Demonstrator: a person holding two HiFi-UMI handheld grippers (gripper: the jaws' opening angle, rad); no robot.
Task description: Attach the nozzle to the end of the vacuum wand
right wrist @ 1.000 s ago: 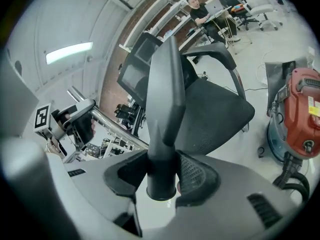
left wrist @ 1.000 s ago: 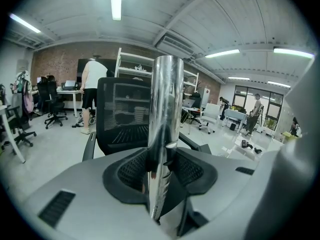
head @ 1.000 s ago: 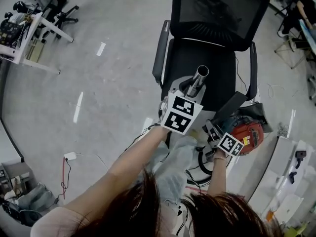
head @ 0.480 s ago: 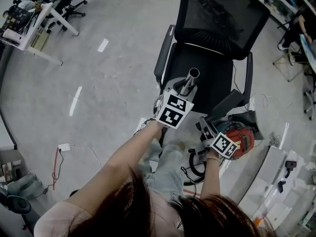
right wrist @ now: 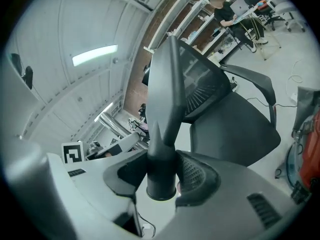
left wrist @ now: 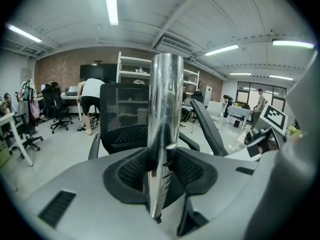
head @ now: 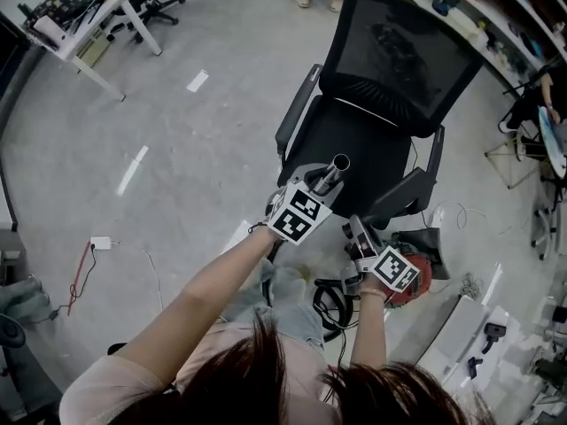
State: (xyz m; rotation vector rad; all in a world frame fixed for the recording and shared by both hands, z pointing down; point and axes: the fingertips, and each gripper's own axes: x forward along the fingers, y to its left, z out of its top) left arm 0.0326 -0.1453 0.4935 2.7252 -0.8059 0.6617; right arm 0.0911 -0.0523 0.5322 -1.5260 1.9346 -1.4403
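Grey floor [head: 177, 149] fills the left of the head view. A black mesh-back office chair [head: 390, 104] stands upper centre-right. Lower right, the red vacuum body [head: 418, 282] sits on the floor, partly behind the right gripper [head: 359, 235], with a black hose [head: 330, 301] looped just beside it.

Left gripper [head: 319, 182], centre frame, is clenched on the chrome vacuum wand [head: 334, 172]. Its own view shows the tube pinched between both pads and standing up out of the jaws, free end at the top. In the head view the wand's open mouth points up-frame toward the chair seat.

Right gripper is clamped on the black crevice nozzle [right wrist: 167, 99], held near its round collar. The collar mouth sits toward the camera and the flat tapered tip runs away from the jaws.

Key relation: the nozzle lies right of and lower in frame than the wand's open end, apart from it. We judge that collar and wand mouth do not yet face each other. The right hand looks the one to carry the collar over the tube's end and line it up along the wand's long axis.

View differences: the right gripper view catches the wand as a bright tube at left centre, above the left gripper's marker cube [right wrist: 73, 153]. In the left gripper view we cannot tell the nozzle from a chair arm. The collar's round mouth shows only in the right gripper view.
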